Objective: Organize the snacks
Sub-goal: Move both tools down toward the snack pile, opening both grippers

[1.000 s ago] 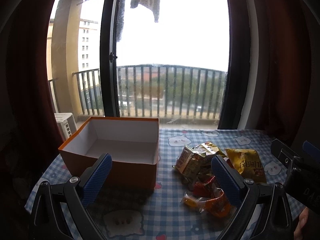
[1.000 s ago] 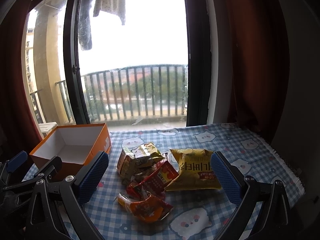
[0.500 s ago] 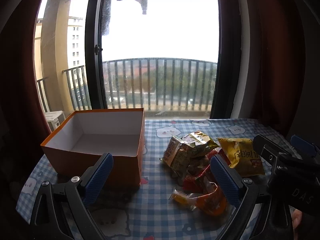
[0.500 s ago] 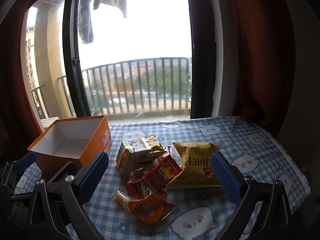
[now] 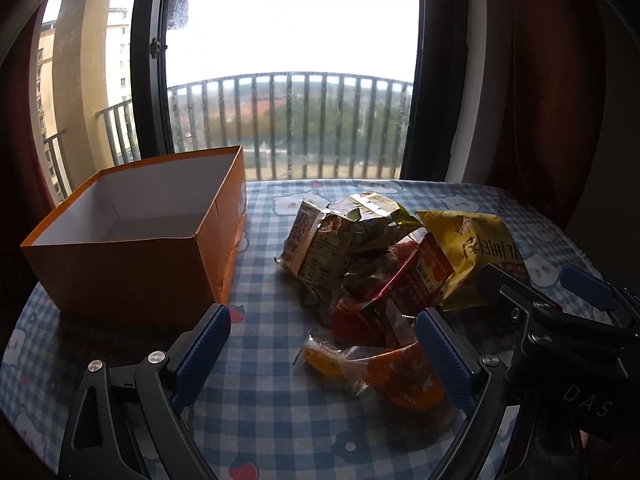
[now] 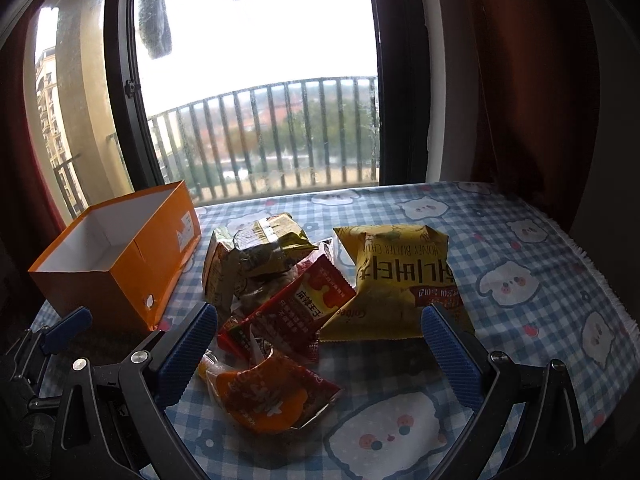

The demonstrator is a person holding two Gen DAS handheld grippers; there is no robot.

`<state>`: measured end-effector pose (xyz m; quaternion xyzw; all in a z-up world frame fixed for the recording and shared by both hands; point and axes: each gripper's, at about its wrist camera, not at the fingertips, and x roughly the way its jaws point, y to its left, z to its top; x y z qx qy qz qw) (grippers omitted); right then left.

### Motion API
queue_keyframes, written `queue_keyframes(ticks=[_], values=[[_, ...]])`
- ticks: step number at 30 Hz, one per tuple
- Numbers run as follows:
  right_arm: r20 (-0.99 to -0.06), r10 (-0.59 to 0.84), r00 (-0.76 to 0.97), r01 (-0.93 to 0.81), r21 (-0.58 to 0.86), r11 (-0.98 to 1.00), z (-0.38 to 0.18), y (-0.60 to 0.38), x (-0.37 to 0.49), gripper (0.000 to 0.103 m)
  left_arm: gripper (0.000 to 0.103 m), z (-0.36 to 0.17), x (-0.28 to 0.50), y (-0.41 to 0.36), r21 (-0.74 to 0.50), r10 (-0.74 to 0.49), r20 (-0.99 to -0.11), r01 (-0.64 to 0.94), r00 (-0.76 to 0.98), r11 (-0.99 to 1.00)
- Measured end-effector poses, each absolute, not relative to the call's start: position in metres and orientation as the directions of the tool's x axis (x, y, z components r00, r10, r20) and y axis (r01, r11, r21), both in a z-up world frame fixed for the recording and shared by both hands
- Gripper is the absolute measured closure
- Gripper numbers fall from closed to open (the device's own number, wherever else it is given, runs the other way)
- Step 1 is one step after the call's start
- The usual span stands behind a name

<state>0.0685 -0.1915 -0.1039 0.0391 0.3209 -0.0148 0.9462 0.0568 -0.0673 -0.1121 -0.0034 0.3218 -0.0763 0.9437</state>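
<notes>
"HONEY BUTTER CHIP" is printed, upside down, on the yellow bag [image 6: 404,276] lying in the snack pile [image 6: 280,300] on the worktop [image 6: 540,264], beside the empty orange box [image 6: 132,264]. Both the left gripper [image 5: 320,344] and the right gripper [image 6: 318,340] are held with jaws wide, nothing gripped; the left jaws have just been closing slightly.

Both wrist cameras look slightly downward toward the window [image 5: 292,80], close over the shared snack pile [image 6: 280,280], perhaps side by side
</notes>
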Motion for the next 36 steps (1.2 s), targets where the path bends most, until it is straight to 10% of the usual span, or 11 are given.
queue_keyframes(ticks=[36], values=[[-0.766,0.112,0.632,-0.019,0.130,0.991,-0.202,-0.163,0.104,0.012,0.014,-0.199,0.090,-0.061,-0.007,-0.073,-0.778,0.108,0.624,0.994]])
